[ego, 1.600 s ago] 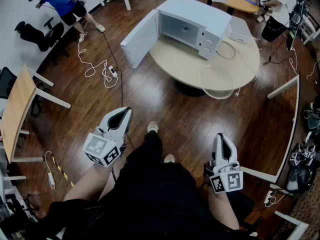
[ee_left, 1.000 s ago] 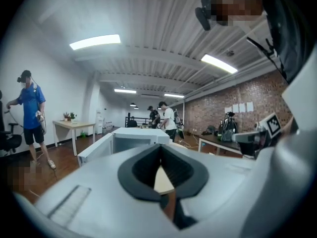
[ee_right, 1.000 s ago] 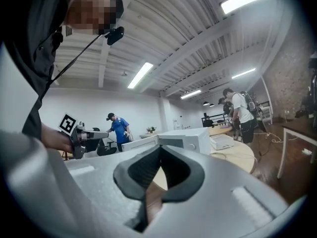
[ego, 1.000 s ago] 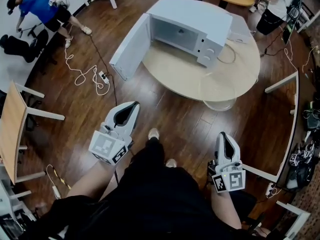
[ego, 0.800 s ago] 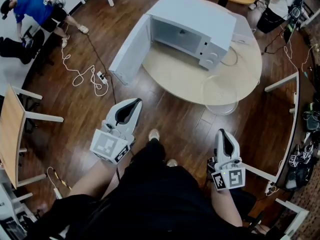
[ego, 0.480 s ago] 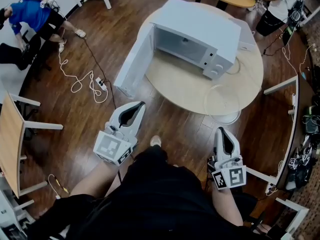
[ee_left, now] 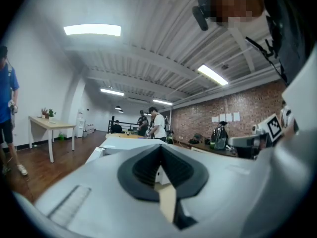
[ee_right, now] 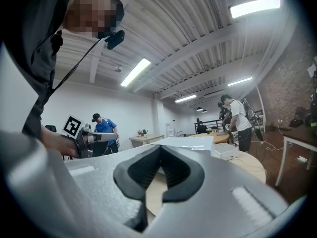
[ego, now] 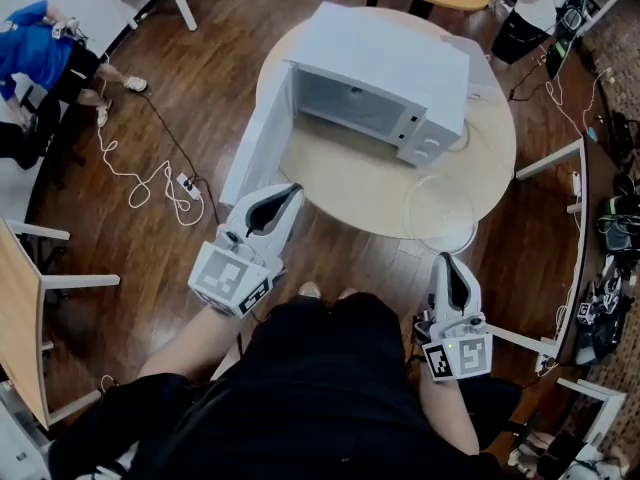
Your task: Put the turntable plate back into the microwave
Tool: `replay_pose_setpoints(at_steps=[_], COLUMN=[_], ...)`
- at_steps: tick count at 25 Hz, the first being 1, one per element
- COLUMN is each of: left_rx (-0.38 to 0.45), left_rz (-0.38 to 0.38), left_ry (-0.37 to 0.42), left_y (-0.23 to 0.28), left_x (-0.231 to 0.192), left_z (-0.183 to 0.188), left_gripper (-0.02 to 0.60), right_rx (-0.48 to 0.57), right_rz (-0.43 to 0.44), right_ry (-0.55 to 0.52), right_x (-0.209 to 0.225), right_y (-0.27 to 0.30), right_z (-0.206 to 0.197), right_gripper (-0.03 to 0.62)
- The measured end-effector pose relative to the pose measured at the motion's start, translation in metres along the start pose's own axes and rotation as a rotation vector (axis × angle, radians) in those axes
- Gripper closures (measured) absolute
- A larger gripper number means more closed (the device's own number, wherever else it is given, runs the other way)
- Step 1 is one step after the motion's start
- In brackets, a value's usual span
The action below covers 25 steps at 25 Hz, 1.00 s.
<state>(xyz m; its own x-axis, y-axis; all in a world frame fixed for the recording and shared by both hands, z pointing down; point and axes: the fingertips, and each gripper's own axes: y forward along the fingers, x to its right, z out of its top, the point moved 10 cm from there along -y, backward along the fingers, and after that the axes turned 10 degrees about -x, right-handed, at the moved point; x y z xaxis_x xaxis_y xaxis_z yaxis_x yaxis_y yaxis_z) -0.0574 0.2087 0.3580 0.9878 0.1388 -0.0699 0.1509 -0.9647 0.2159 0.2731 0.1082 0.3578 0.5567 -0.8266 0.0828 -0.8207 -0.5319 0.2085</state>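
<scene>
Open office: desks point(ego: 20, 318), brick wall point(ee_left: 198, 124), strip lights point(ee_left: 92, 29).

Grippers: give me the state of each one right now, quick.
Left gripper: closed, jaws together, holding nothing.
Right gripper: closed, jaws together, holding nothing.

The plate point(ego: 441, 211), clear glass, shows only as a faint rim. The left edge cuts off a person in blue point(ego: 35, 53). In the 2 gripper views, the microwave point(ee_left: 126, 143) sits mostly behind the jaws.
</scene>
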Motion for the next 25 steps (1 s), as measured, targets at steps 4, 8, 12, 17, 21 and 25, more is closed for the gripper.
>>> replay_pose_setpoints(at_steps=[4, 8, 12, 17, 21, 25], left_rx=[0.002, -0.011, -0.029, -0.057, -0.07, -0.084], left_rz=[-0.01, -0.015, -0.02, 0.018, 0.021, 0.026], left_ry=[0.015, 0.028, 0.022, -0.002, -0.006, -0.011], left_y=[0.008, 0.023, 0.037, 0.067, 0.095, 0.117], left_x=[-0.009, -0.018, -0.029, -0.054, -0.068, -0.081], left_z=[0.009, 0.015, 0.026, 0.034, 0.046, 0.056], left_gripper=[0.583, 0.583, 0.583, 0.583, 0.583, 0.583], right_rx=[0.005, 0.006, 0.001, 0.003, 0.006, -0.008], right_rz=[-0.009, -0.025, -0.019, 0.012, 0.028, 0.048], right_ry=[-0.025, -0.023, -0.01, -0.013, -0.003, 0.002], right_x=[-0.001, 0.011, 0.027, 0.052, 0.073, 0.087], right_y=[0.004, 0.015, 0.04, 0.085, 0.118, 0.141], right_z=[0.005, 0.002, -0.001, 0.006, 0.016, 0.02], right_gripper=[0.594, 0.594, 0.594, 0.594, 0.594, 0.594])
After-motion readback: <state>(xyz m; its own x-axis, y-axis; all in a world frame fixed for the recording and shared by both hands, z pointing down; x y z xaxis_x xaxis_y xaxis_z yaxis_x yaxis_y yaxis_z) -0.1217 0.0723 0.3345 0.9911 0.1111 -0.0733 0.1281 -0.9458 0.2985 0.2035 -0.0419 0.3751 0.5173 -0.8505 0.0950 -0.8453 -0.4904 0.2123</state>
